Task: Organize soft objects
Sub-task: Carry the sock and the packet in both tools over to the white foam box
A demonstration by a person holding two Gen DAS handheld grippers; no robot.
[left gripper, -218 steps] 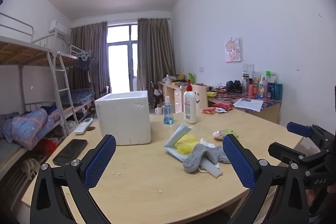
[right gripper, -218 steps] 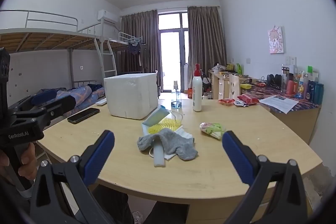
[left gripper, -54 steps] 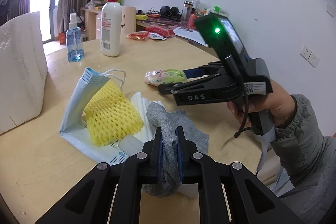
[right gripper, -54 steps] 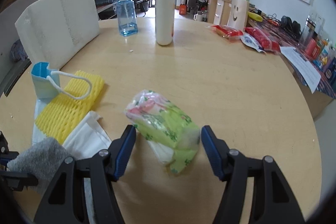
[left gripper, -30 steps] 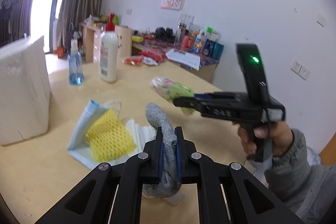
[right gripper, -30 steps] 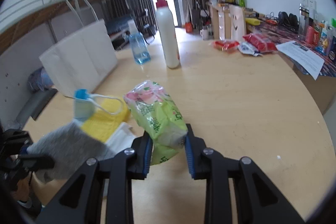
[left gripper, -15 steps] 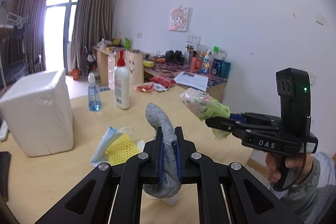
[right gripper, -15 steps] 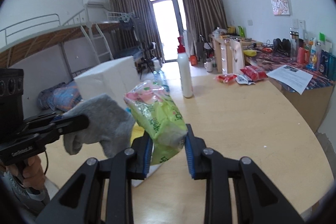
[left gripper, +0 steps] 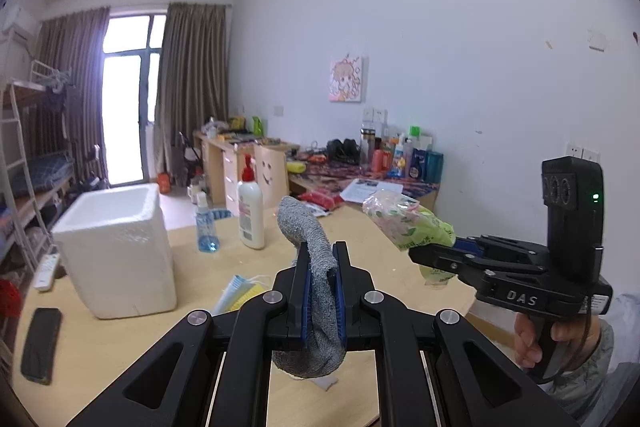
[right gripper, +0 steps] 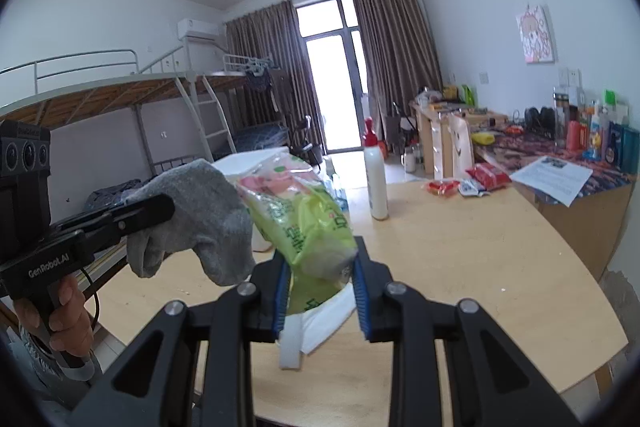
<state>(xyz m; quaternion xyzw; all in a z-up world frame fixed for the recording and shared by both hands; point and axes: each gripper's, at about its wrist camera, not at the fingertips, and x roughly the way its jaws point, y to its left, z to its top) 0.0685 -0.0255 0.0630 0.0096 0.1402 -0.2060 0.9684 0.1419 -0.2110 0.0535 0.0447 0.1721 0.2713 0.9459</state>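
I see the grey sock (left gripper: 316, 279) pinched at its middle between blue pads, lifted clear of the table, its toe end arching up and forward while the other end droops below. Just to its right hangs the tissue pack (right gripper: 300, 219), a soft green-and-pink plastic-wrapped packet, gripped at its lower end and tilted up and leftward, squeezed in slightly at the clamp.
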